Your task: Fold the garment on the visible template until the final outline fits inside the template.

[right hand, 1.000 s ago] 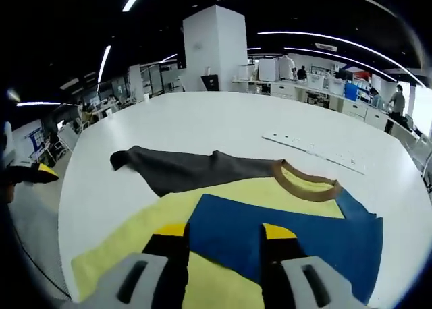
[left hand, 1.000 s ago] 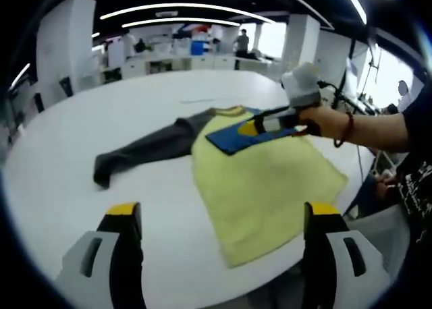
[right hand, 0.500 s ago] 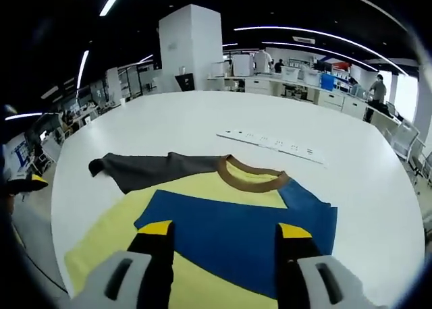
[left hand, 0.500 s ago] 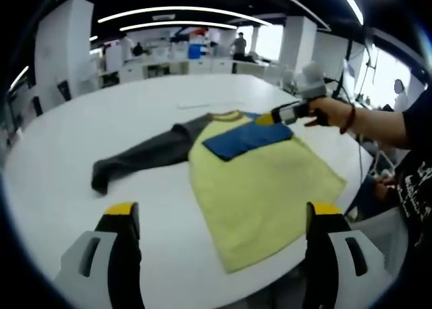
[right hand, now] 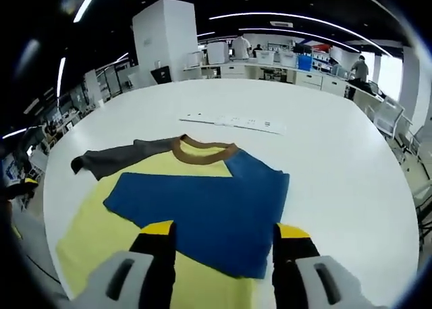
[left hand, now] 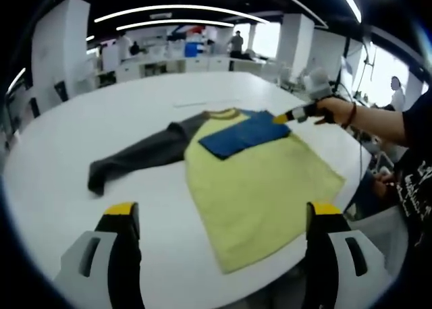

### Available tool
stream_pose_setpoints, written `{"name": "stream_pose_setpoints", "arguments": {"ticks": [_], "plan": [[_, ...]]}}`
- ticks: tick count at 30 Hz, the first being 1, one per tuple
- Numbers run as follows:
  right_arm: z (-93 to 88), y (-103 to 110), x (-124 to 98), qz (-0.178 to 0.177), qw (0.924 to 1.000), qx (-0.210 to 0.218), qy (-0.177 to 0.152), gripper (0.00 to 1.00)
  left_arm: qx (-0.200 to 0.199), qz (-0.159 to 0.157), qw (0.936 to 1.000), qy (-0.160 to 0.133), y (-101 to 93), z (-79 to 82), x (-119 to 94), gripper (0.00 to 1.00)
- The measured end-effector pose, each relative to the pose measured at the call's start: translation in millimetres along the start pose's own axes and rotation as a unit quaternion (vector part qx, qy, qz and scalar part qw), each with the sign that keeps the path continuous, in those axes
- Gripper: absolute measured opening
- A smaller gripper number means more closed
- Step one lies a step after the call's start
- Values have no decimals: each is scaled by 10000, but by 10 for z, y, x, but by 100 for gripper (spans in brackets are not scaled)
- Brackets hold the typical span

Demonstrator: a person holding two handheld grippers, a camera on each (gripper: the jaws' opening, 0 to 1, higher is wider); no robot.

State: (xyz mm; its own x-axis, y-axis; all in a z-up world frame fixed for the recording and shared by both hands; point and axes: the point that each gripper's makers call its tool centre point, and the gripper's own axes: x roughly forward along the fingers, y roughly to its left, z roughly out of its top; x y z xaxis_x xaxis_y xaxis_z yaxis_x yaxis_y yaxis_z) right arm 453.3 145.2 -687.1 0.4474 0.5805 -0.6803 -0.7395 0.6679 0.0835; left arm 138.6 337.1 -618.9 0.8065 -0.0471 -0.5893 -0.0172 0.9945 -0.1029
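Yellow-tipped jaws of the left gripper [left hand: 219, 218] stand wide apart, empty; the right gripper [right hand: 223, 236] likewise gapes above the blue sleeve [right hand: 202, 211], folded across the yellow garment [left hand: 260, 191] on the white table [left hand: 61, 160], grey sleeve [left hand: 138, 154] outstretched beyond.

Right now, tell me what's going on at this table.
A person is folding a long-sleeved shirt on a white table with two handheld grippers. The blue sleeve is folded across the yellow body, and the grey sleeve lies stretched out to the side. The right gripper is open above the blue sleeve. The left gripper is open, near the table edge, gripping nothing.
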Motion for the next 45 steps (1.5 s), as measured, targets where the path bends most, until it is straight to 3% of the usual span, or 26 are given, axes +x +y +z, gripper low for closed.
{"name": "stream_pose_setpoints", "arguments": {"ticks": [10, 19, 32, 40, 45], "plan": [[-231, -181, -18, -62, 9994, 160, 288, 39, 53, -24, 10000, 46, -22, 4, 16, 99], [-357, -218, -25, -81, 9987, 308, 409, 20, 54, -13, 10000, 80, -82, 19, -9, 99], [-429, -269, -19, -234, 9983, 266, 460, 1, 19, 27, 10000, 94, -85, 26, -25, 99], [-479, -314, -11, -379, 9978, 27, 549, 0, 23, 57, 9999, 106, -73, 24, -37, 98], [-482, -321, 0, -358, 9977, 93, 570, 1, 34, 36, 9999, 139, -52, -2, -31, 98]]}}
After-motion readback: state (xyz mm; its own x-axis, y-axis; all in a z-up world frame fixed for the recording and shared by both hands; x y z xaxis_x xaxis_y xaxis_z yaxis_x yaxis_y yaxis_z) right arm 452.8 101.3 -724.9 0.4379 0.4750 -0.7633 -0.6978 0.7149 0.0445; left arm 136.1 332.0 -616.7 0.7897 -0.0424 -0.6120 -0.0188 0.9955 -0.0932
